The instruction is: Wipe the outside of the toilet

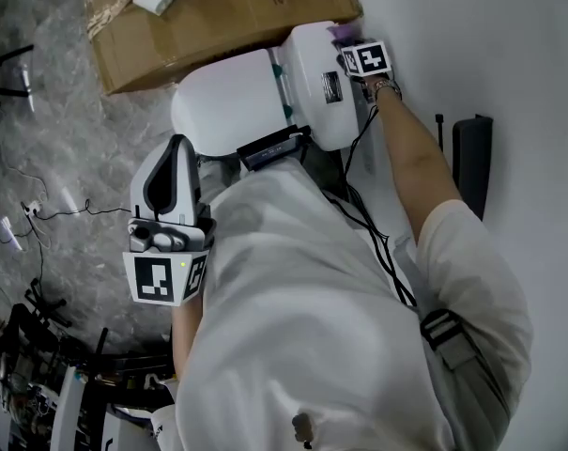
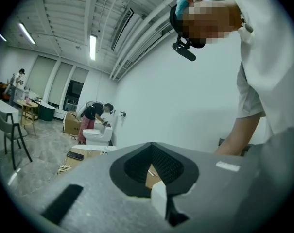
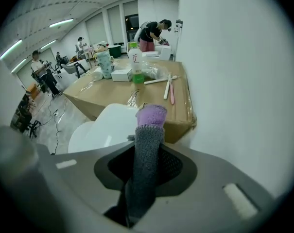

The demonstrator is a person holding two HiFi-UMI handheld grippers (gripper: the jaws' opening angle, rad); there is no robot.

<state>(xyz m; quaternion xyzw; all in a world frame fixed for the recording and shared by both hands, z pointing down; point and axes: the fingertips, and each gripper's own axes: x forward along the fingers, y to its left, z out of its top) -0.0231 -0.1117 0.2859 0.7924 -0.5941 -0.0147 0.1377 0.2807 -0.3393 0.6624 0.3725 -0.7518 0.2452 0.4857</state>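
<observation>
Head view, left to right. At 8 o'clock the left gripper (image 1: pixel 174 158) is held against my operator's torso, well apart from any work. Its own view shows the tongs pressed together with nothing between them, aimed across the room.

At centre, towards 12 o'clock, stands the toilet (image 1: pixel 229 101), lid down, with its tank (image 1: pixel 314 64) just beside the wall (image 1: pixel 490 36). A cardboard box (image 1: pixel 227 17) lies beyond it at 12 o'clock.

At 1 o'clock the right arm (image 1: pixel 415 153) reaches to the wall side of the tank. The right gripper (image 3: pixel 146 188) is pinching a grey and purple cloth (image 3: pixel 147 144), whose free end stands up out of the tongs.

Judgement: the step in hand is wiping the tank's outer face next to the wall. To do it well, I would hold the pinch firm and lay the free end flat on the porcelain rather than its tip. Strokes should overlap and run from the top downward. The gap at the wall is narrow, so the gripper body may scrape it.

Not established:
- No view shows whether the cloth touches the tank.
- The bowl's outer sides and the base are hidden under the torso.
- A dark object on the wall at 3 o'clock cannot be identified.
</observation>
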